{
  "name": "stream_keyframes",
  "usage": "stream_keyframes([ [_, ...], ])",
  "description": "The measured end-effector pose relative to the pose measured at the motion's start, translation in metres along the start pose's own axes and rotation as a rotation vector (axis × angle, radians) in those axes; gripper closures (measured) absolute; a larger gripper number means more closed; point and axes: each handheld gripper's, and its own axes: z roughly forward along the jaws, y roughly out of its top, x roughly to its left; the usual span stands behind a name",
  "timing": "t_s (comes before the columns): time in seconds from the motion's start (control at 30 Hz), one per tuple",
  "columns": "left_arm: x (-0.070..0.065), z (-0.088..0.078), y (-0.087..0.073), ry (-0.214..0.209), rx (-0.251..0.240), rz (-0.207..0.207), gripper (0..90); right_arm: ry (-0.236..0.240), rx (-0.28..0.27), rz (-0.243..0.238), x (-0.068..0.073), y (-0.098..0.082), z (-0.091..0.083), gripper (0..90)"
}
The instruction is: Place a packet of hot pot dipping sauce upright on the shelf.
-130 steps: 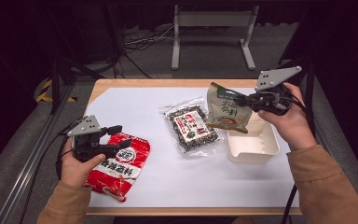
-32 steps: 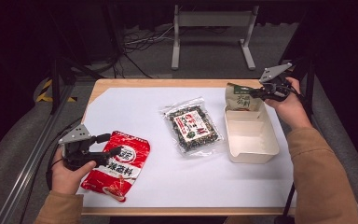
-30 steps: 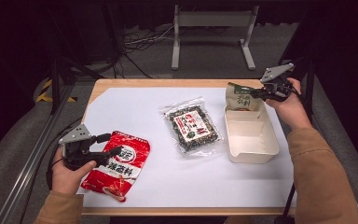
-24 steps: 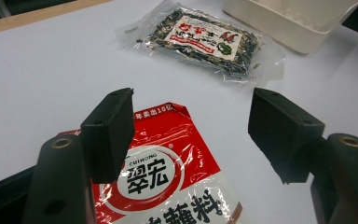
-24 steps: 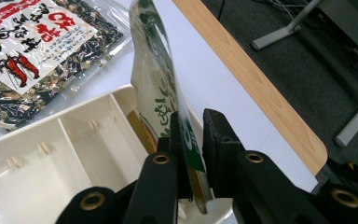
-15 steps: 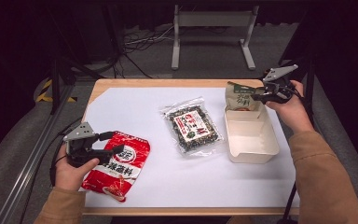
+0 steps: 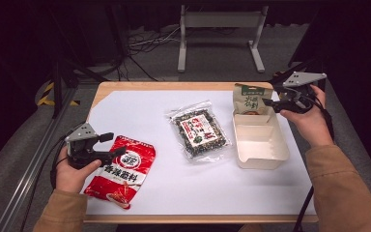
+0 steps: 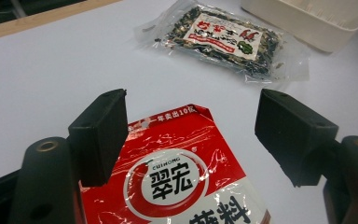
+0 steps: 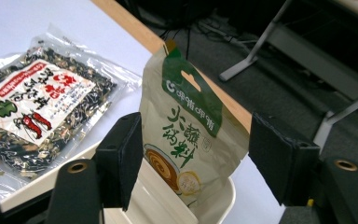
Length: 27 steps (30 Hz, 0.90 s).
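Now my right gripper (image 7: pixel 269 102) has just been opening, jaws apart w/ nothing between; green pouch (image 7: pixel 252 100) stands upright in the tray's (image 7: pixel 261 159) far end. Left gripper (image 7: pixel 110 144) jaws apart too, over red packet (image 7: pixel 123 171).

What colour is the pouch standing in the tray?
Beige pouch with a green top band, clearest in the right gripper view.
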Motion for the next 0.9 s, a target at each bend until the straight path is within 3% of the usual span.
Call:
stream_keyframes([
  [0.03, 0.001, 0.0, 0.0, -0.002, -0.001, -0.004, 25.7, 0.01, -0.033, 0.005, 0.009, 0.001, -0.01, 35.0],
  [0.13, 0.003, -0.002, -0.001, 0.003, -0.008, -0.009, 24.8, 0.037, -0.062, 0.018, 0.017, 0.001, -0.017, 35.4],
  [0.17, 0.004, -0.002, -0.002, 0.001, -0.004, -0.009, 24.1, 0.074, -0.1, 0.037, 0.029, 0.001, -0.024, 35.8],
  [0.2, 0.005, -0.002, -0.002, 0.003, -0.003, -0.007, 24.1, 0.074, -0.1, 0.037, 0.029, 0.001, -0.024, 35.8],
  [0.27, 0.006, -0.003, -0.003, 0.003, 0.004, -0.012, 23.9, 0.13, -0.137, 0.054, 0.046, -0.001, -0.029, 36.4],
  [0.3, 0.007, -0.003, -0.003, 0.008, 0.006, -0.017, 23.9, 0.13, -0.137, 0.054, 0.046, -0.001, -0.029, 36.4],
  [0.4, 0.007, -0.004, -0.004, 0.024, 0.014, -0.022, 23.6, 0.191, -0.16, 0.073, 0.069, -0.004, -0.031, 36.7],
  [0.53, 0.009, -0.008, -0.004, 0.025, 0.004, -0.029, 23.2, 0.231, -0.162, 0.091, 0.093, -0.008, -0.029, 37.2],
  [0.7, 0.009, -0.011, -0.004, 0.018, 0.015, -0.025, 24.1, 0.226, -0.144, 0.075, 0.109, -0.01, -0.026, 37.2],
  [0.9, 0.009, -0.01, -0.004, 0.026, 0.025, -0.006, 23.6, 0.27, -0.174, 0.09, 0.127, -0.015, -0.026, 38.3],
])
